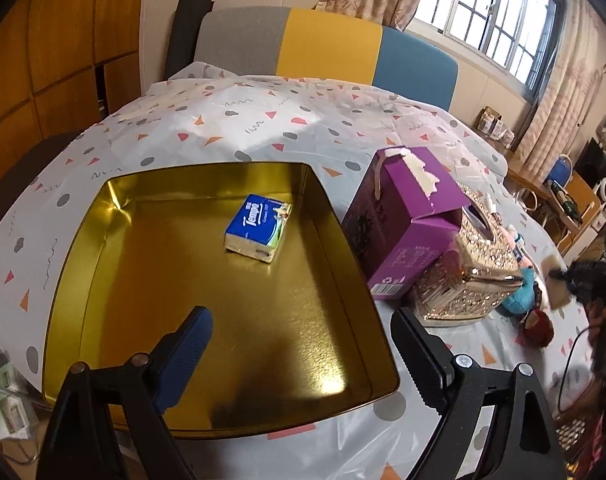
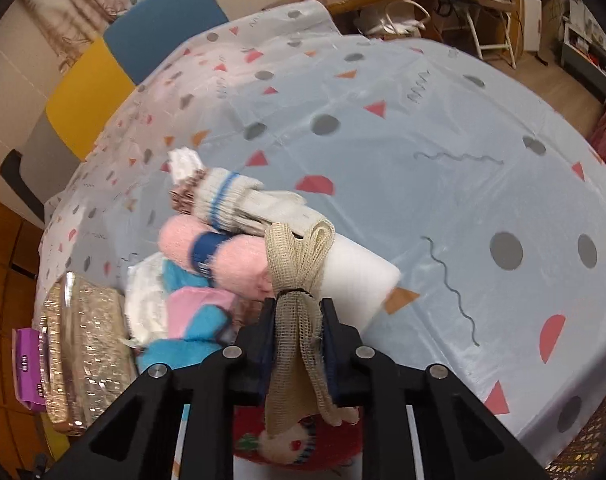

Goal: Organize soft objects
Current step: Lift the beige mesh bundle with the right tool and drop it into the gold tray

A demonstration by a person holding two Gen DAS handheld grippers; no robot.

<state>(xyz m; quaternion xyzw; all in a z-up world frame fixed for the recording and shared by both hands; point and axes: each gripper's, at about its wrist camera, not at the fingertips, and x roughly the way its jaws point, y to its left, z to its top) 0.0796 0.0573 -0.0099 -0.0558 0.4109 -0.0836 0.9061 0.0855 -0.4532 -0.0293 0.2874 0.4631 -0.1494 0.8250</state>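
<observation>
Left gripper point(image 1: 301, 354): released, jaws wide apart, poised over the near part of a gold tin point(image 1: 83, 264) on the worktop point(image 1: 231, 128). Inside the tin, toward its far right: one blue tissue pack point(image 1: 259, 232), lying flat, apart from the walls. Just right of the tin: a purple box point(image 1: 399, 216), torn open on top, touching a glittery gold tissue holder point(image 1: 467, 280) on its right. Beyond the holder, partly hidden: a blue soft item and a red one point(image 1: 537, 326), too blurred to name.

Right gripper point(image 2: 297, 312): clenched on a beige mesh strip point(image 2: 299, 320), pinched between the blue pads point(image 2: 331, 336), with loops sticking out ahead and loose ends hanging back over a red knit item point(image 2: 323, 444) below. Ahead of the gripper, a heap of soft things on the worktop point(image 2: 423, 140): cream gloves with a blue band point(image 2: 239, 200) at the far side, a pink yarn roll with a blue label point(image 2: 223, 256) just beside them, a white foam roll point(image 2: 359, 276) to the right, touching the mesh loops, pink-and-blue fluffy cloth point(image 2: 195, 320) nearer left. Left of the heap: the gold holder point(image 2: 83, 344), the purple box point(image 2: 25, 368) past it at the edge of view. Patterned cloth over the whole worktop.
</observation>
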